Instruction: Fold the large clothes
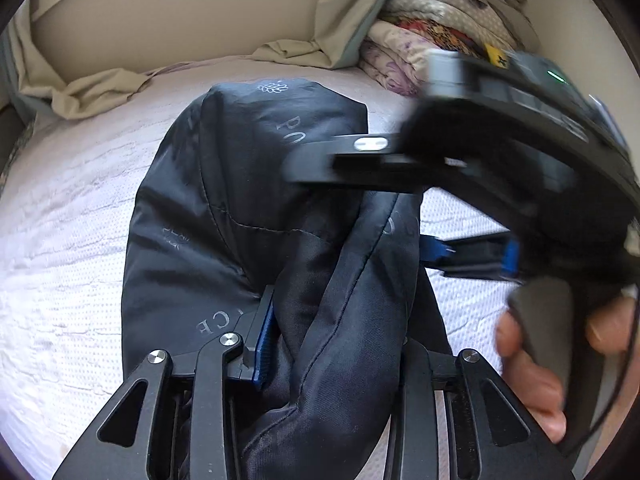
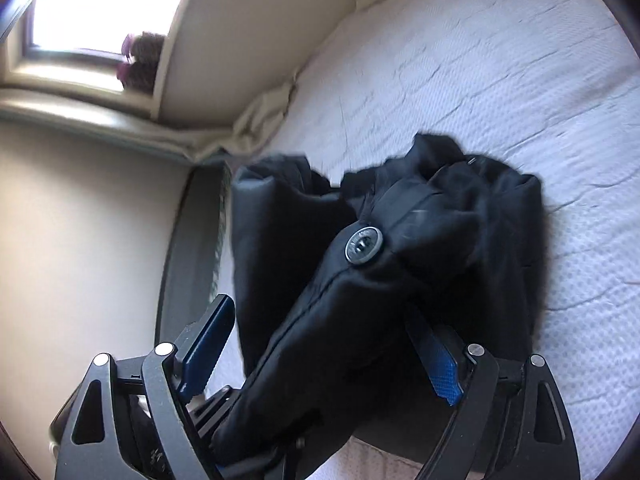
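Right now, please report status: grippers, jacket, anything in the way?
Left gripper shut on jacket. Right gripper open, jacket fabric between its fingers. Jacket bunched on bed. Nothing in the way.

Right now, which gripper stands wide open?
The right gripper: pads spread apart, jacket loose between them. The left gripper hugs bunched jacket fabric.

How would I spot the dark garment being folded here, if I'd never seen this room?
Find the white textured bed cover filling most of the room. The black padded jacket lies bunched in its middle, running into the left gripper. Unlike the pale, patterned bedding stack by the wall, it is glossy black, with faint grey printed letters and a round metal snap button.
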